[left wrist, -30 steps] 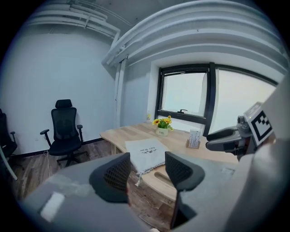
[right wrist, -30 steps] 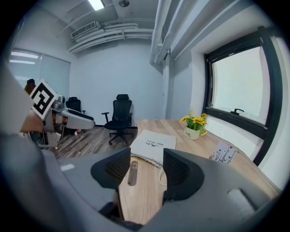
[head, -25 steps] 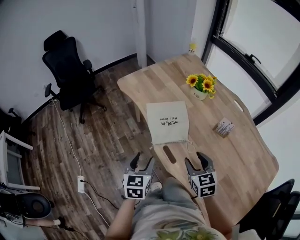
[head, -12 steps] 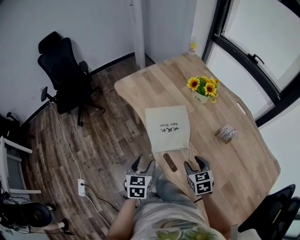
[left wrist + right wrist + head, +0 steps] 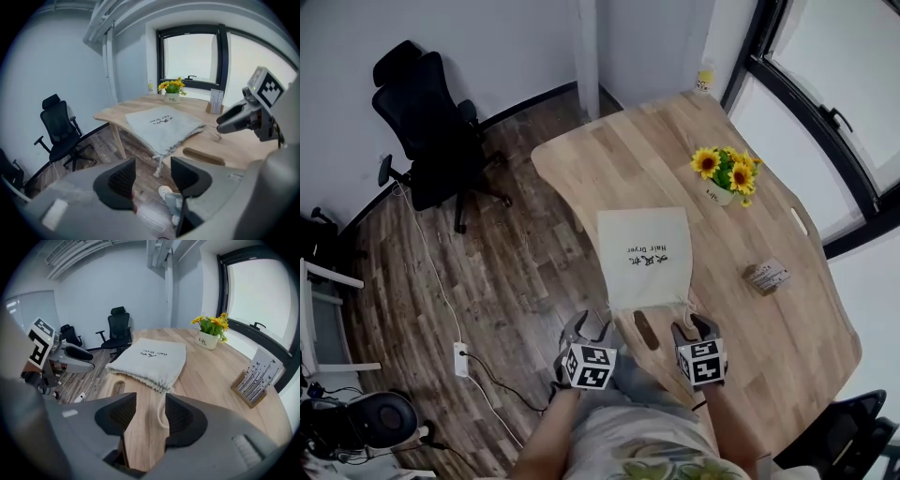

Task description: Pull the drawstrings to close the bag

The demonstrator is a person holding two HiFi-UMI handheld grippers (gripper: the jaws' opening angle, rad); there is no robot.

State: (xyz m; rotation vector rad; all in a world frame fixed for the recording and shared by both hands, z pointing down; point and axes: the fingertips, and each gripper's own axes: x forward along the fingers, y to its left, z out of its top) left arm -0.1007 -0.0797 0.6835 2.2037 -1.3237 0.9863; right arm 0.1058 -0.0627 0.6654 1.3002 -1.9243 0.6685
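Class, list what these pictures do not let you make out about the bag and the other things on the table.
What the bag holds: every view, its own cloth hides it.
The drawstrings: head view, too thin to trace.
The card stand: head view, its print is too small to read.
The yellow item at the far corner of the table: head view, too small to identify.

Wooden desk [image 5: 787,347] carries a potted sunflower arrangement [image 5: 724,175] and, well apart from it, a card stand [image 5: 767,276]. Black office chair [image 5: 427,127] and white power strip [image 5: 460,359] rest on the wood floor [image 5: 516,272].
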